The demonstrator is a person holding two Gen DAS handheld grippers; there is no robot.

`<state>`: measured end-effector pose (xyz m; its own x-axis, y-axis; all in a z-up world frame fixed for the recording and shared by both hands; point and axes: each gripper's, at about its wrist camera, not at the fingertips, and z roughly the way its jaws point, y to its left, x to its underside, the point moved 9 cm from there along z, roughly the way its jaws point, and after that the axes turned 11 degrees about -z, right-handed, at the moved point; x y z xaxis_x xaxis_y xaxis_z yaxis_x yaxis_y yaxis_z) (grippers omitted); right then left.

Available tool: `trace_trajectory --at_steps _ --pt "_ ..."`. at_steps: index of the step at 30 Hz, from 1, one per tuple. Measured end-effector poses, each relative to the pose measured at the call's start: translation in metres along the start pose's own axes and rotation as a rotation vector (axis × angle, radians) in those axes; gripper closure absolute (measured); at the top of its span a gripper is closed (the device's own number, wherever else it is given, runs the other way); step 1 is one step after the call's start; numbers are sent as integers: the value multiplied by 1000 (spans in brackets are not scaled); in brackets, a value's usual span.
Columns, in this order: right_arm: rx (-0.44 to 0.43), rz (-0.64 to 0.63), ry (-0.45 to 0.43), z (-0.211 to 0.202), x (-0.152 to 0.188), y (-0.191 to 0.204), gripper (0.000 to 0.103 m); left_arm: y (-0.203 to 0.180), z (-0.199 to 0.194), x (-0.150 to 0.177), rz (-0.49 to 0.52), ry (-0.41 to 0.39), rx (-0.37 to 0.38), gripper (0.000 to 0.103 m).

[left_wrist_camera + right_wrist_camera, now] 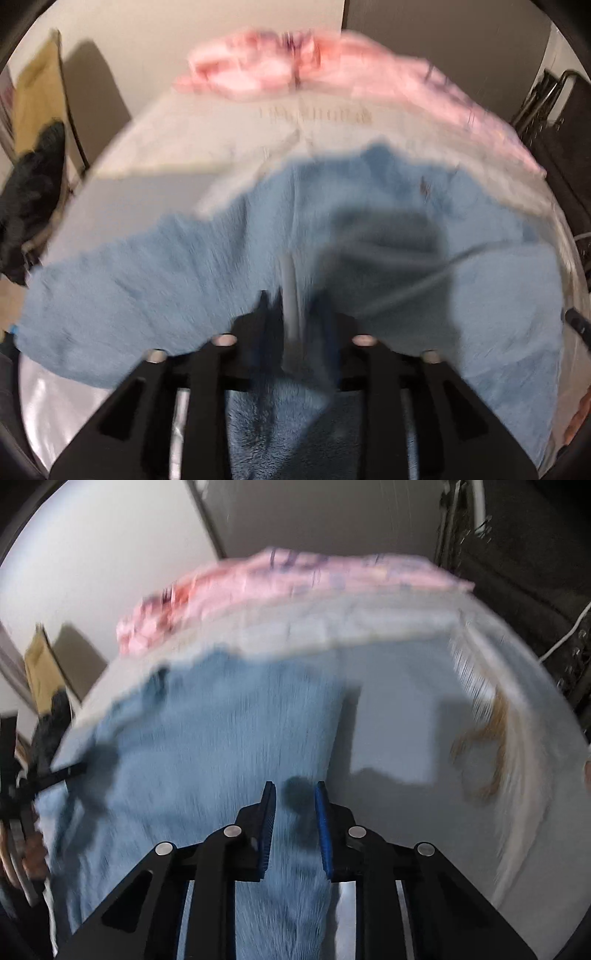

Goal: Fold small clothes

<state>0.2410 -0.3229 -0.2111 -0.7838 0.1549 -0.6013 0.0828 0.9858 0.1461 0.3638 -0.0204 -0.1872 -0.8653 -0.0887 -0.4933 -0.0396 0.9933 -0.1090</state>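
Pale table [399,686] against a plain wall is seen, with a pink pile [280,66] at its far edge and a blue fleece garment [147,280] spread over the near half, both views blurred. Left gripper [295,314] appears closed on a fold of the blue fleece garment, while the right gripper [294,812] is held narrowly parted, empty, above its right edge. Fleece is judged light, limp and unslippery, best pinched at edge or corner.
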Motion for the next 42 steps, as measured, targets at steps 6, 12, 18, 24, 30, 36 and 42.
trace_trajectory --at_steps 6,12,18,24,30,36,42 --pt "31 11 6 45 -47 -2 80 -71 -1 -7 89 19 124 44" --pt "64 4 68 67 -34 4 80 -86 46 22 157 60 33 41" --pt "0 -156 12 17 -3 58 68 -55 25 36 168 38 5 30" --pt "-4 -134 79 39 29 68 64 0 -11 28 -8 37 93 33" --pt "-85 2 14 11 27 66 64 142 -43 16 -304 -43 -22 31" --pt "-93 16 5 -6 31 77 64 285 -39 33 -692 -17 -51 32" --pt "-87 -1 -4 -16 30 94 62 322 -37 37 -789 -51 -35 31"
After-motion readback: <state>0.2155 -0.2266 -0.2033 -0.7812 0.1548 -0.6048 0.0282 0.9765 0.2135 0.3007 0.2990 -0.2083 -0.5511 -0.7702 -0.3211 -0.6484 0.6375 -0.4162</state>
